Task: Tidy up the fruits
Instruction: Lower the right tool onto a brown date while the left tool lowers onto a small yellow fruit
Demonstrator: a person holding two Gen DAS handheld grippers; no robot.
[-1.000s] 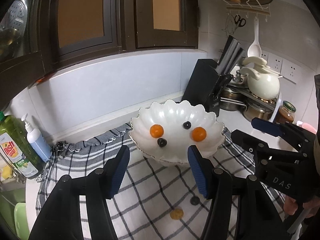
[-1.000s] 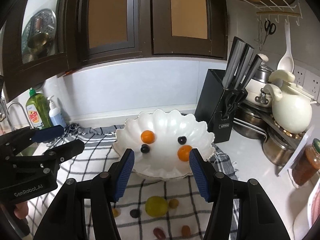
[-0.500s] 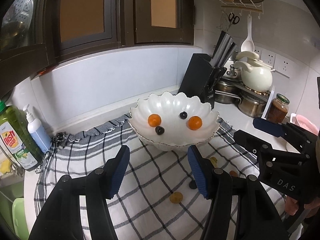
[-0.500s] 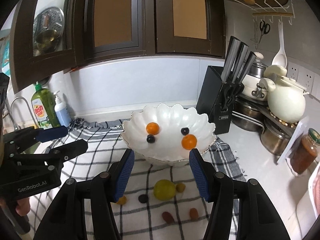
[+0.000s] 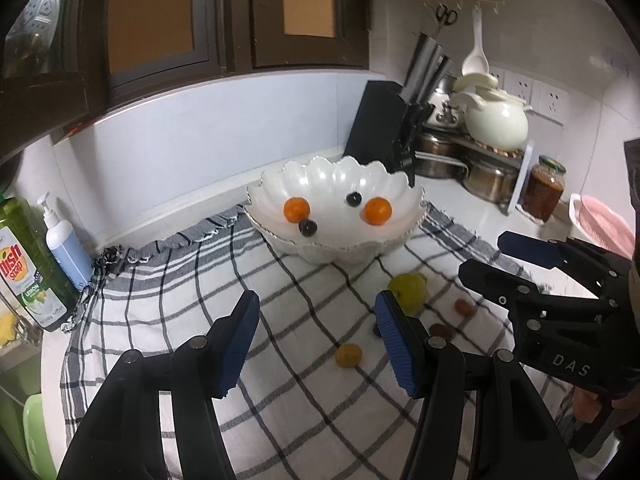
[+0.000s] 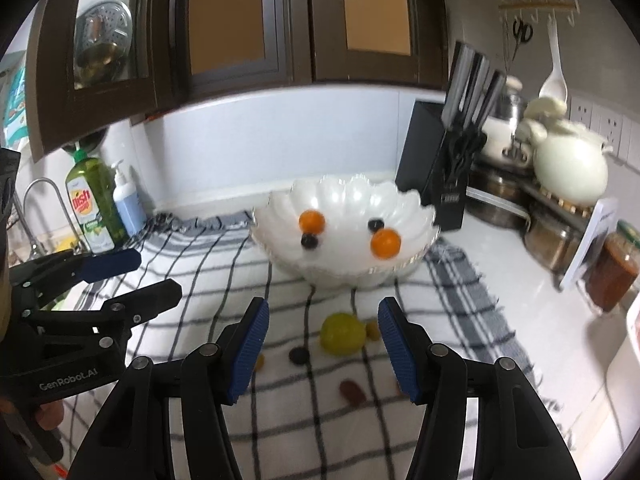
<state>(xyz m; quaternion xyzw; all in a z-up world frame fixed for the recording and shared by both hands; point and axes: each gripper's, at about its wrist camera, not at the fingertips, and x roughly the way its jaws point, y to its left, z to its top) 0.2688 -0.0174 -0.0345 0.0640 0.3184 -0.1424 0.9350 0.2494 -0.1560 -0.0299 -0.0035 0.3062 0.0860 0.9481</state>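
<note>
A white scalloped bowl [image 5: 332, 176] [image 6: 352, 196] stands on a checked cloth [image 5: 168, 280] [image 6: 200, 256], holding two small oranges [image 5: 297, 209] [image 6: 385, 243] and two dark berries [image 5: 308, 227] [image 6: 309, 241]. Loose on the cloth in front of it lie a green lime [image 5: 408, 286] [image 6: 343, 334], a yellow kumquat [image 5: 348, 355], a dark berry [image 6: 299, 355] and brownish fruits [image 5: 464, 306] [image 6: 352, 391]. My left gripper [image 5: 318, 340] is open and empty above the cloth. My right gripper [image 6: 320, 344] is open and empty, hovering over the lime.
A black knife block [image 6: 430, 164], steel pots [image 6: 552, 236], a white teapot [image 6: 568, 168] and a jar [image 6: 612, 268] crowd the right. Dish soap [image 6: 94, 208] and a pump bottle [image 6: 129, 204] stand left by the sink tap [image 6: 40, 200]. Cabinets hang overhead.
Both grippers have drawn back from the bowl and sunk a little. More of the cloth and the loose fruits now shows. Jaws stayed as they were.
</note>
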